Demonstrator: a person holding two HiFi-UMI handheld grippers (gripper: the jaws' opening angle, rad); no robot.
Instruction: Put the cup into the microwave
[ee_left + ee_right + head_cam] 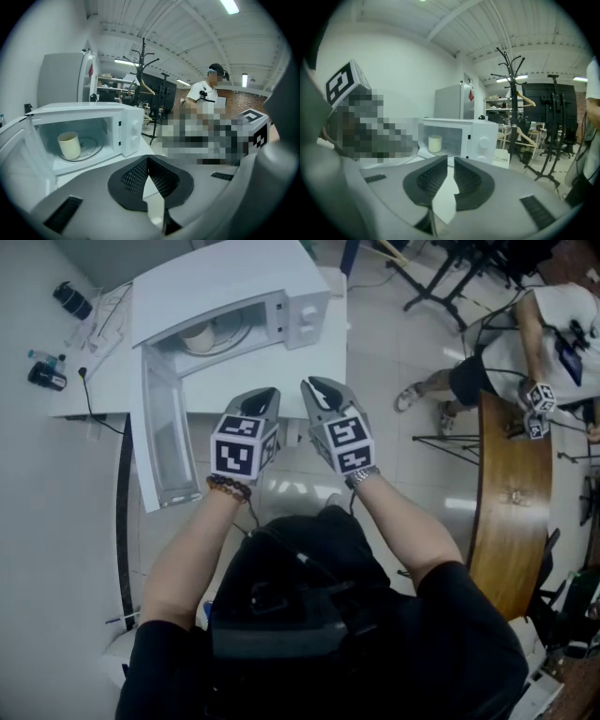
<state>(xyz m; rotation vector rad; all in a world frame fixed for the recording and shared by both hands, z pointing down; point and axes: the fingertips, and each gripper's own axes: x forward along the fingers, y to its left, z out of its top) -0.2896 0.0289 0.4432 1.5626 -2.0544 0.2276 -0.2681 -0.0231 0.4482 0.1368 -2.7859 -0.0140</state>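
Note:
A cream cup (199,337) stands on the glass plate inside the white microwave (300,287), whose door (159,442) hangs open. From the left gripper view, the cup (69,145) sits upright at the left of the oven's cavity. The right gripper view shows the cup (435,143) far off in the same cavity. My left gripper (270,393) is shut and empty, held in front of the microwave and clear of it. My right gripper (314,383) is beside it, its jaws all but together with nothing between them. Both grippers (148,157) (451,157) point toward the oven.
The microwave sits on a white table (103,381) with black items (47,378) at its left end. A wooden table (511,502) and a seated person (553,324) are to the right. A coat stand (511,79) and a grey fridge (61,79) stand behind.

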